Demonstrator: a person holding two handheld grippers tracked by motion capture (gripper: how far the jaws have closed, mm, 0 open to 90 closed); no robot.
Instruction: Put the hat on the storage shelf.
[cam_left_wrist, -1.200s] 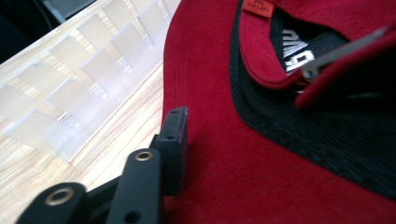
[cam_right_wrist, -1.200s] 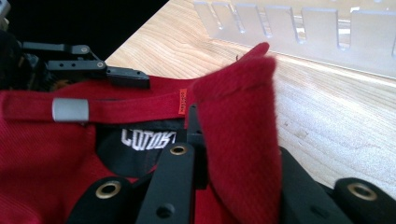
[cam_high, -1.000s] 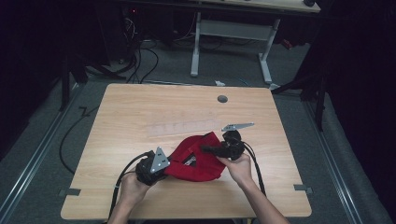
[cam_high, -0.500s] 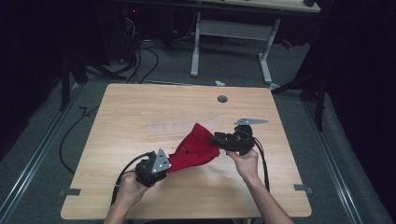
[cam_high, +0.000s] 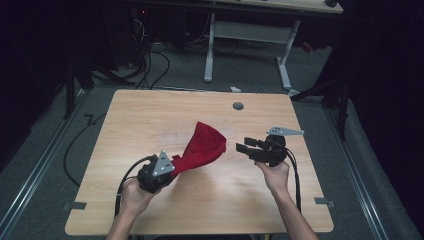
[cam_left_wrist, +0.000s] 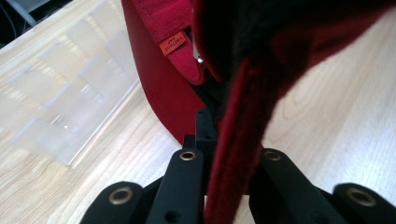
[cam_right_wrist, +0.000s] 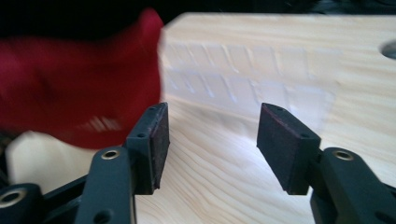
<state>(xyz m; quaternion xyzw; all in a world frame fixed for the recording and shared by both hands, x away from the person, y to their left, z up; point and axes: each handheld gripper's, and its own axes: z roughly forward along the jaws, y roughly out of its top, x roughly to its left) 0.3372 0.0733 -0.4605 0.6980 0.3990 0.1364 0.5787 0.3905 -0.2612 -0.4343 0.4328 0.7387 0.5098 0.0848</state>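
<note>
I have my left claw (cam_high: 172, 165) clamped tight on the edge of the red cloth cap (cam_high: 202, 146), which rises off the desk (cam_high: 150, 115) from that grip and slants up toward the middle, hanging free at its far end, just beside but apart from my right claw (cam_high: 241, 148). My right claw's jaws have just been opening and stand apart with nothing between them, bare wood showing in the gap. Close up, the cap is a deep red fabric with a stitched band, a small orange label (cam_left_wrist: 173, 44) and a dark inner side.
</note>
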